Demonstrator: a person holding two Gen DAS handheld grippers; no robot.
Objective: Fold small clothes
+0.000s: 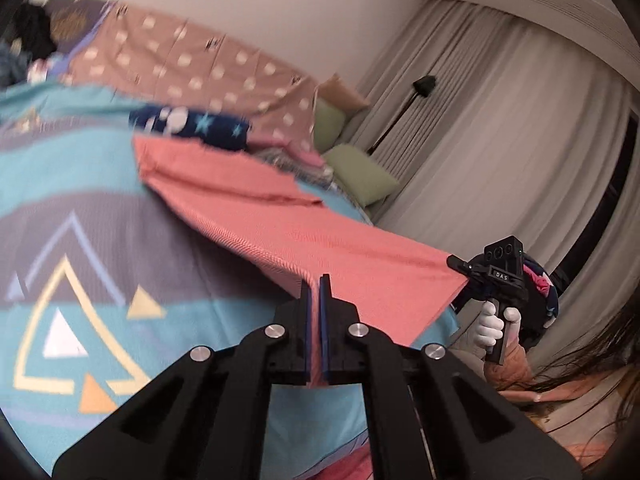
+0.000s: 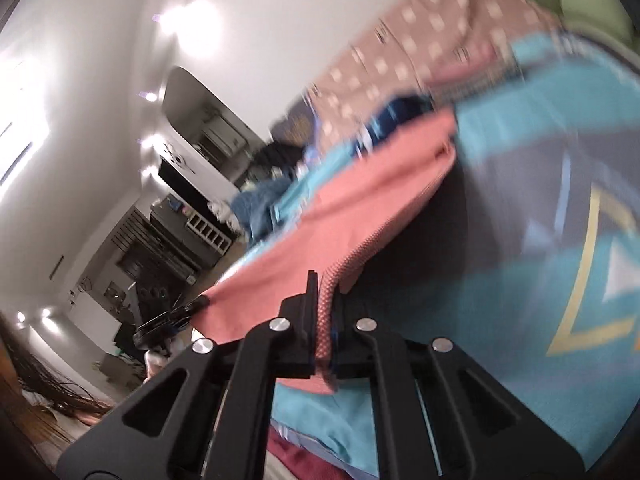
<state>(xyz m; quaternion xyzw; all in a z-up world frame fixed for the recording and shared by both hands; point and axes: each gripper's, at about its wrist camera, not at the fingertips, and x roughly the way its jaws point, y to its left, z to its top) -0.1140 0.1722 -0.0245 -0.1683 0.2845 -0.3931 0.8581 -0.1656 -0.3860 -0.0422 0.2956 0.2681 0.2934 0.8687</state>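
Left gripper (image 1: 319, 292) clamped tight on ribbed hem of coral-pink knit garment (image 1: 280, 216); right gripper (image 2: 325, 300) likewise pinched on hem. Garment stretched between both, lifted above teal-and-grey patterned bedspread (image 1: 80, 184), far end trailing on it.

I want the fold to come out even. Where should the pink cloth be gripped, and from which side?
By its near hem, one corner per gripper, coming from the near side. The pink cloth lies flat with that ribbed edge straight and free. The left gripper and right gripper are shut on it there.
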